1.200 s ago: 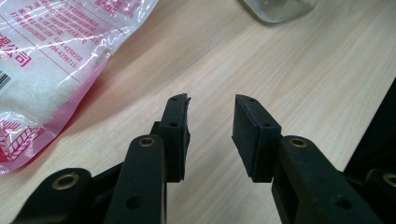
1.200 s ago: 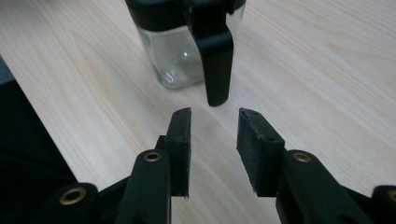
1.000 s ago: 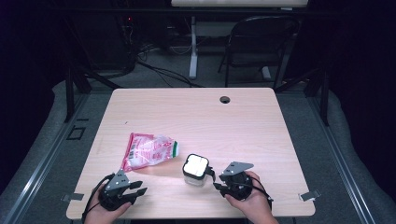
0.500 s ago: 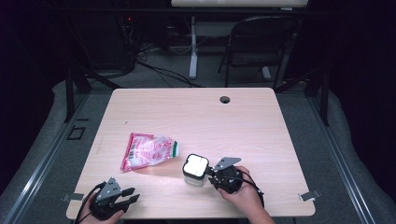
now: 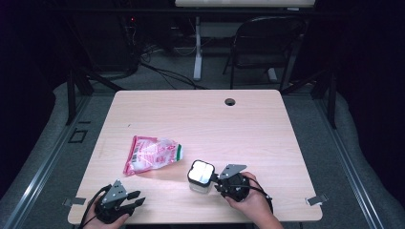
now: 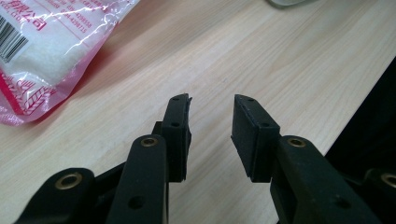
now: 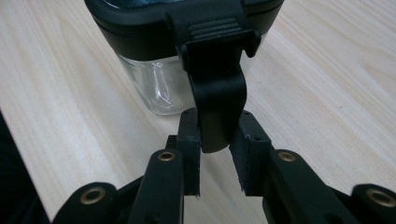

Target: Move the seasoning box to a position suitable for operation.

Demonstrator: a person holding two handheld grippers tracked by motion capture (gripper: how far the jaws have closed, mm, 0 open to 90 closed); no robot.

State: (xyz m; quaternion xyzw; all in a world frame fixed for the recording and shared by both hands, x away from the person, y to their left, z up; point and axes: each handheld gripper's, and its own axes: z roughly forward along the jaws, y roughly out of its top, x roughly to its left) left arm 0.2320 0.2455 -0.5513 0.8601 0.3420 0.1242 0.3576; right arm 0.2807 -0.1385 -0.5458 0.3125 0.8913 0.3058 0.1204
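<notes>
Right gripper (image 7: 215,140): jaws just closing, pinching the black latch tab (image 7: 217,107) of the glass jar (image 5: 200,175) straight ahead.
Left gripper (image 6: 211,126): half-open, empty, beside the table edge (image 6: 359,93).
Bag (image 6: 42,51): ahead-left; bare wood between.

Jar (image 7: 173,60) top cut off by frame edge above right gripper (image 7: 215,140), lid face unseen; black latch tab (image 7: 217,100) hides glass behind it. Bag (image 6: 42,51) runs off frame up-left of left gripper (image 6: 211,128); its print too small to read. Jar contents: can't tell.
</notes>
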